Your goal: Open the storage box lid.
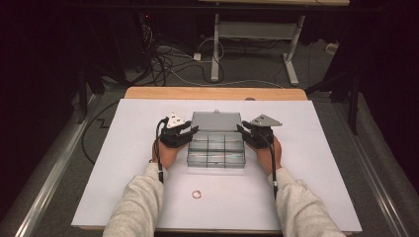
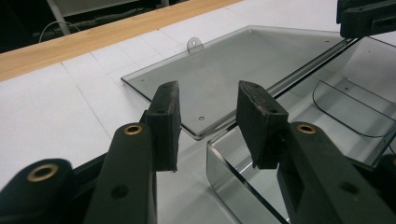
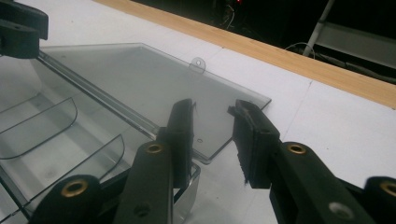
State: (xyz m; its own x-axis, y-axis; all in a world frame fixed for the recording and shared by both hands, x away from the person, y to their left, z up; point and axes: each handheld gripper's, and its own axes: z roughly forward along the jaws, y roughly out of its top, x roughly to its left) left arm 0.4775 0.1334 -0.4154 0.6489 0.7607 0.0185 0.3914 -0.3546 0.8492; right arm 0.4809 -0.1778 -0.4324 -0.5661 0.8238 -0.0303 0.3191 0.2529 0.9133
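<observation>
Okay, both grippers sit at the back corners of the clear compartment box (image 1: pixel 216 150), one on each side. Left gripper (image 1: pixel 190 131) is at its left rear corner, right gripper (image 1: pixel 243 131) at the right rear corner. Both have jaws apart, holding nothing.

The box rests mid-table on the white table top (image 1: pixel 123 148). Its lid (image 1: pixel 216 121) is swung fully open and lies flat on the table behind the tray, hang tab (image 2: pixel 194 44) pointing away from you. The curved dividers (image 3: pixel 44 126) look empty from here.

In the left gripper view your jaws straddle the near-left lid corner, just above where it meets the hinge. The right gripper view mirrors that at the other corner, with one pad (image 3: pixel 182 135) over the tray wall.

My read: you are set up to work the lid, probably to close it.
- Pinch the lid edge itself, not the tray wall. The plastic is thin and slick, so bite well in.
- Close both sides at once, or the lid twists on the hinge.
- Keep the swing slow; the box is light and likely slides.

The small pink ring (image 1: pixel 197 194) lies near you, well apart from the box. Can't tell what it is. If it goes in, load it first.
</observation>
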